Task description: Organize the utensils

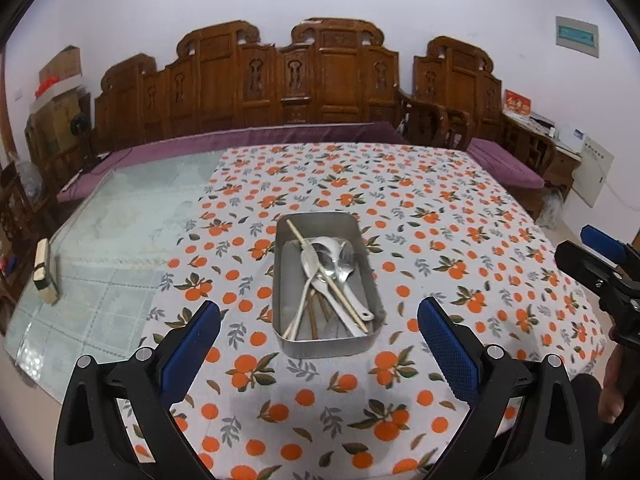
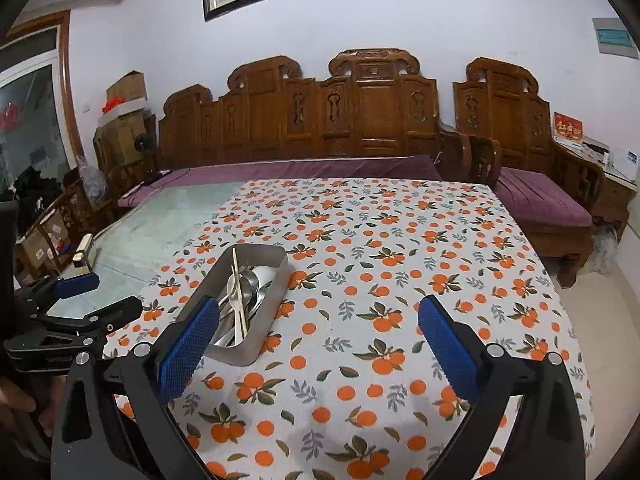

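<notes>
A rectangular metal tray (image 1: 286, 288) sits on the orange-print tablecloth (image 1: 420, 216). In it lie metal spoons (image 1: 340, 264), white ceramic spoons (image 1: 310, 264) and chopsticks (image 1: 326, 276), piled together. My left gripper (image 1: 320, 314) is open and empty, just short of the tray's near end. My right gripper (image 2: 320, 314) is open and empty, to the right of the tray (image 2: 276, 304), and also shows at the right edge of the left wrist view (image 1: 592, 256). The left gripper shows at the left of the right wrist view (image 2: 92, 292).
The table's left part is bare glass (image 1: 120, 216). A small block-like object (image 1: 46, 272) stands near its left edge. A carved wooden bench with purple cushions (image 1: 280, 132) runs behind the table, with a wooden chair (image 2: 548, 196) at the right.
</notes>
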`<state>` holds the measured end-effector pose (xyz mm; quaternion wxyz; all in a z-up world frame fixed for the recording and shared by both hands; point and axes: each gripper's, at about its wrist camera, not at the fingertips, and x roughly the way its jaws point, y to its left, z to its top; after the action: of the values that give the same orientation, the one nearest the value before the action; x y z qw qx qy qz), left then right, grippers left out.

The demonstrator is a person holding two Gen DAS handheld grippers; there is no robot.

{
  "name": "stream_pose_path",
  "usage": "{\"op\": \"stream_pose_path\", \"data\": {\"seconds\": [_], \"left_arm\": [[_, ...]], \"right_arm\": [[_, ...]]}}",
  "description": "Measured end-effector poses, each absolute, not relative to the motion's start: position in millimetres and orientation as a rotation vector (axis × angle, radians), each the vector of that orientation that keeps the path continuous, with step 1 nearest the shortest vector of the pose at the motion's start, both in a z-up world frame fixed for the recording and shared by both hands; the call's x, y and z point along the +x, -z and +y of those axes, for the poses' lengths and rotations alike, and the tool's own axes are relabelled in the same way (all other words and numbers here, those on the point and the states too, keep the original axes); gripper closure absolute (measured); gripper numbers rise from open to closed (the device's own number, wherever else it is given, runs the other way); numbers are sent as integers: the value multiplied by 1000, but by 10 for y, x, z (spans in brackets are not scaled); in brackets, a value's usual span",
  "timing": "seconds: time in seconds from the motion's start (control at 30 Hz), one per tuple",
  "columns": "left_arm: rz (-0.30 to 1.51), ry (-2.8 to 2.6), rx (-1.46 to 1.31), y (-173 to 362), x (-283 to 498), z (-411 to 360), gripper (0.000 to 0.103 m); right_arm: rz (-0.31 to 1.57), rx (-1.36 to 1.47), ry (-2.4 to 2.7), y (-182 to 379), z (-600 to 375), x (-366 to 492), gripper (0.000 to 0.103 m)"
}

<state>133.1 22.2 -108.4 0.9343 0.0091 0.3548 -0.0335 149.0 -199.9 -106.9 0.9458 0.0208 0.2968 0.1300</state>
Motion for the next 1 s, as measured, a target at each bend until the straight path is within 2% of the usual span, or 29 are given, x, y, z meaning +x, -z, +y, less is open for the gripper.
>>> {"op": "stream_pose_path", "data": {"seconds": [0.33, 0.73, 1.0], "left_arm": [[686, 58, 14, 825, 1014, 119, 8], [498, 16, 33, 100, 517, 32, 8], [437, 33, 16, -183, 208, 2, 8]], "right_arm": [[570, 58, -248, 885, -2102, 1117, 3], [379, 32, -243, 124, -2137, 604, 3], [306, 20, -235, -128, -2198, 328, 3]]}}
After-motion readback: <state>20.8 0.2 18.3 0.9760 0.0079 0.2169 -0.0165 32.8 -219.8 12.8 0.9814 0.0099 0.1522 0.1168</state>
